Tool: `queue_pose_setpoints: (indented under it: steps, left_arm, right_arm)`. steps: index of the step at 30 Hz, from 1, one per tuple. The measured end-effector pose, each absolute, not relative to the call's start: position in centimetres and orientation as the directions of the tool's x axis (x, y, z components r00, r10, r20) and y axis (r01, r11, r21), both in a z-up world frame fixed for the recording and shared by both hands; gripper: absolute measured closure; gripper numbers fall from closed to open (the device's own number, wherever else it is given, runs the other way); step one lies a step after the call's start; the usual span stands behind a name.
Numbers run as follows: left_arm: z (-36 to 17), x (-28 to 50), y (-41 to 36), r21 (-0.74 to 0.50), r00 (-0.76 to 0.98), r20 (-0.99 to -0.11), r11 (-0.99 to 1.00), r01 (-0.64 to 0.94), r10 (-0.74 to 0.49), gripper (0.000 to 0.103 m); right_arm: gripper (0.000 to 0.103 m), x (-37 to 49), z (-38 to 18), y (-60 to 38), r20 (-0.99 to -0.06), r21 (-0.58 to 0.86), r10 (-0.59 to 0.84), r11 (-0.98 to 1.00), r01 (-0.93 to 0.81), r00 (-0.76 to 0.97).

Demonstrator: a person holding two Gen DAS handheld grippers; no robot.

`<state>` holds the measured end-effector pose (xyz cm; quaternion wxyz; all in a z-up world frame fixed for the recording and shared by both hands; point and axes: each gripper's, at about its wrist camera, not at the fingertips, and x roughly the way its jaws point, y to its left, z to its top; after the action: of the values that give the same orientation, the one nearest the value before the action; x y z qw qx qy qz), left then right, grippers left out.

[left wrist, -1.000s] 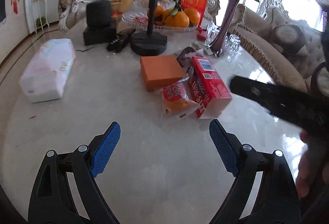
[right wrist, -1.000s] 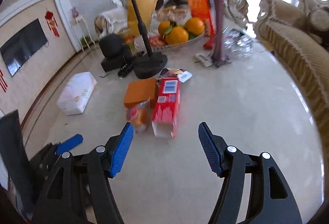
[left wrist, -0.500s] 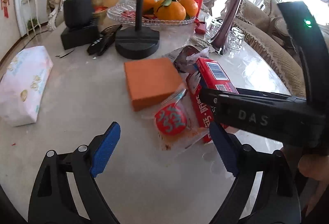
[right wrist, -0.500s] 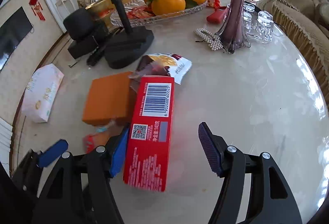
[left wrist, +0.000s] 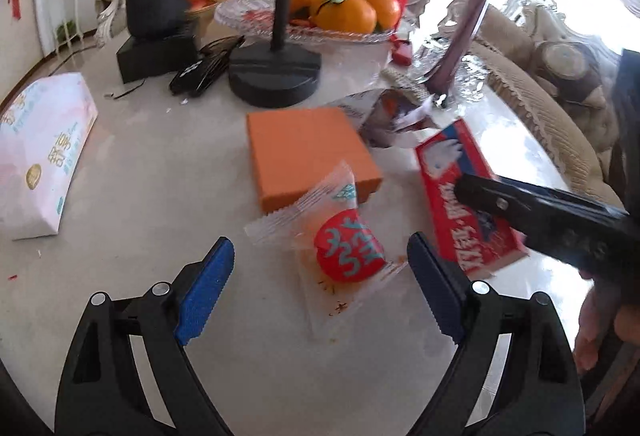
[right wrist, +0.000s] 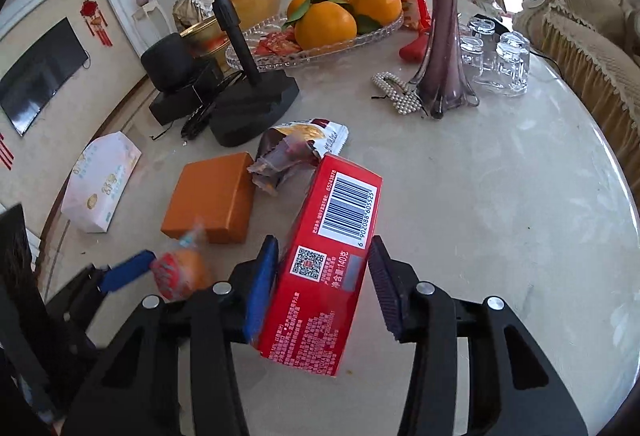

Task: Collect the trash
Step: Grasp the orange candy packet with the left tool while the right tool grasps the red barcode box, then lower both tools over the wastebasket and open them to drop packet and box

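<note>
A long red carton (right wrist: 336,220) lies on the marble table (right wrist: 500,236), tipped onto one edge. My right gripper (right wrist: 323,240) straddles its near half and its jaws are closing. The left pad touches the carton's side and the right pad stands a sliver off. A clear wrapper with a red round snack (left wrist: 348,252) lies flat just ahead of and between the tips of my left gripper (left wrist: 320,244), which is wide open and touches nothing. An orange box (left wrist: 308,152) sits behind the wrapper. A torn foil wrapper (right wrist: 296,152) lies beyond the carton.
A tissue pack (left wrist: 40,156) lies at the left. Behind stand a black stand base (left wrist: 276,72), a glass tray of oranges (right wrist: 320,48), a purple vase (right wrist: 440,76) and drinking glasses (right wrist: 496,60). A person's hand (left wrist: 596,324) holds the right gripper. Sofas ring the table.
Both grippers came forward and down onto the trash pile. The right jaws narrowed around the red carton, which tipped onto its edge. The left jaws kept their width.
</note>
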<state>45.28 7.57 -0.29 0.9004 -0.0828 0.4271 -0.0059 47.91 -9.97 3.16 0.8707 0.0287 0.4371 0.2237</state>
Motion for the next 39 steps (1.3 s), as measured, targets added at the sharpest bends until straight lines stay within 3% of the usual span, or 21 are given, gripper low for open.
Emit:
queue_pose_setpoints:
  steps: [5,6,7,8,9,15,27,31,39]
  left_arm:
    - [-0.9,45.9,6.7,-0.082,0.613,-0.790,0.994,-0.074,-0.020,0.017]
    - [-1.0,45.9,6.7,-0.077,0.611,-0.792,0.995,-0.068,-0.019,0.021]
    - [-0.9,45.8,6.7,-0.071,0.612,-0.790,0.995,-0.064,-0.017,0.028]
    - [-0.8,45.7,6.5,-0.062,0.619,-0.785,0.997,-0.056,-0.014,0.050]
    - [-0.7,45.6,6.6,-0.069,0.622,-0.783,0.996,-0.057,-0.019,0.055]
    - [-0.6,45.6,7.5,-0.120,0.625,-0.778,0.992,-0.050,-0.063,0.061]
    - [0.9,42.5,7.5,-0.117,0.647,-0.759,0.993,-0.035,-0.066,0.062]
    - [3.0,37.4,6.5,-0.119,0.679,-0.729,0.993,0.000,-0.088,0.062]
    - [6.8,17.7,3.4,-0.055,0.743,-0.654,0.989,0.140,-0.142,0.062]
  right_arm:
    - [0.058,47.6,2.3,-9.8,-0.756,0.263,0.435,0.886,-0.381,0.489]
    - [0.058,47.5,2.1,-9.6,-0.759,0.267,0.439,0.883,-0.385,0.481]
    - [0.058,47.3,1.8,-9.4,-0.763,0.272,0.444,0.880,-0.390,0.470]
    - [0.059,47.2,1.5,-9.2,-0.767,0.272,0.445,0.878,-0.395,0.462]
    - [0.061,47.0,1.3,-9.0,-0.762,0.271,0.446,0.878,-0.394,0.469]
    - [0.066,46.2,1.6,-8.5,-0.761,0.245,0.433,0.881,-0.405,0.483]
    - [0.067,43.6,3.1,-9.0,-0.740,0.192,0.381,0.909,-0.370,0.553]
    - [0.067,39.0,3.7,-10.7,-0.725,0.188,0.377,0.914,-0.360,0.577]
    - [0.067,23.2,6.4,-15.0,-0.627,0.213,0.472,0.869,-0.447,0.619]
